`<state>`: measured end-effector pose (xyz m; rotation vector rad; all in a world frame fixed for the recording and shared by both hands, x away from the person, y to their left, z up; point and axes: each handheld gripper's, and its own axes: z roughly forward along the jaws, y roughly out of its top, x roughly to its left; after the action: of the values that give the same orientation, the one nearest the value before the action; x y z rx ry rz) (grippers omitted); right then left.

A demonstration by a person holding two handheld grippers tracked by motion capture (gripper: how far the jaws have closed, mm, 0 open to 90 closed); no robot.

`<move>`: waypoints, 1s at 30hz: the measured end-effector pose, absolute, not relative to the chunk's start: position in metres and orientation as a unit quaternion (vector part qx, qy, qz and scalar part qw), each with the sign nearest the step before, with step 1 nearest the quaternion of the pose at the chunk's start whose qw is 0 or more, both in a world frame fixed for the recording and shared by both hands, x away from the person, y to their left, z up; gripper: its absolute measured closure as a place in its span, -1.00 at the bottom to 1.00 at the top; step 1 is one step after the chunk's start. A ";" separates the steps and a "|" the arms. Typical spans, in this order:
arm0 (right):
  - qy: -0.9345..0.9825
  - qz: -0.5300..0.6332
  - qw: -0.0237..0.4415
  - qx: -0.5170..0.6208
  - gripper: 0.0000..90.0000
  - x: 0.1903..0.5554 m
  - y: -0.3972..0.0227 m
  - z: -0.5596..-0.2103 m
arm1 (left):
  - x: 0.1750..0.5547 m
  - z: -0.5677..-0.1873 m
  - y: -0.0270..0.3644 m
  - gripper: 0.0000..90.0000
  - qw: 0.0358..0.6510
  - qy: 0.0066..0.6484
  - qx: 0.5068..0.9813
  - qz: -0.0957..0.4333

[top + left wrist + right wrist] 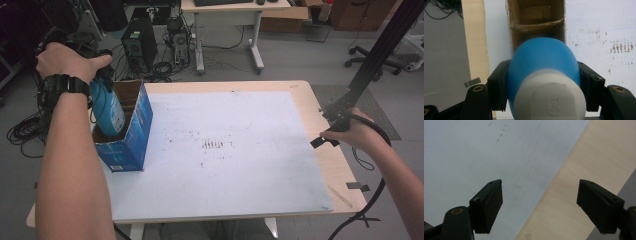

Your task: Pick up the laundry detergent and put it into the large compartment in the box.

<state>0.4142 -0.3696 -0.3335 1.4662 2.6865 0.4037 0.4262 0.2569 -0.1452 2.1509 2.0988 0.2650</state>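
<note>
A blue bottle [107, 107] with a white cap end [550, 98] stands partly inside an open blue carton [131, 135] whose inside is brown cardboard; the carton sits near the left edge of the bench [310, 95], on a pale sheet [235, 165] that carries dark smudges at its middle; the left tool [544, 82] is clenched on the bottle, its black jaws pressed against both sides of the blue body; the left hand [67, 62] wears a black watch [62, 86]; the right tool [540, 203] hangs released, jaws wide apart, over the sheet's right border and bare wood; the right hand [356, 132] is beside the bench's right edge.
</note>
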 end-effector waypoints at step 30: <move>0.872 0.125 0.026 0.473 -0.53 0.415 -0.364 -0.336 | 0.430 -0.176 0.258 -0.17 0.050 0.689 0.719 0.069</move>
<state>0.4155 -0.3644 -0.3359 1.4603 2.6945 0.3865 0.4305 0.2575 -0.1765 2.1902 2.0989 0.2116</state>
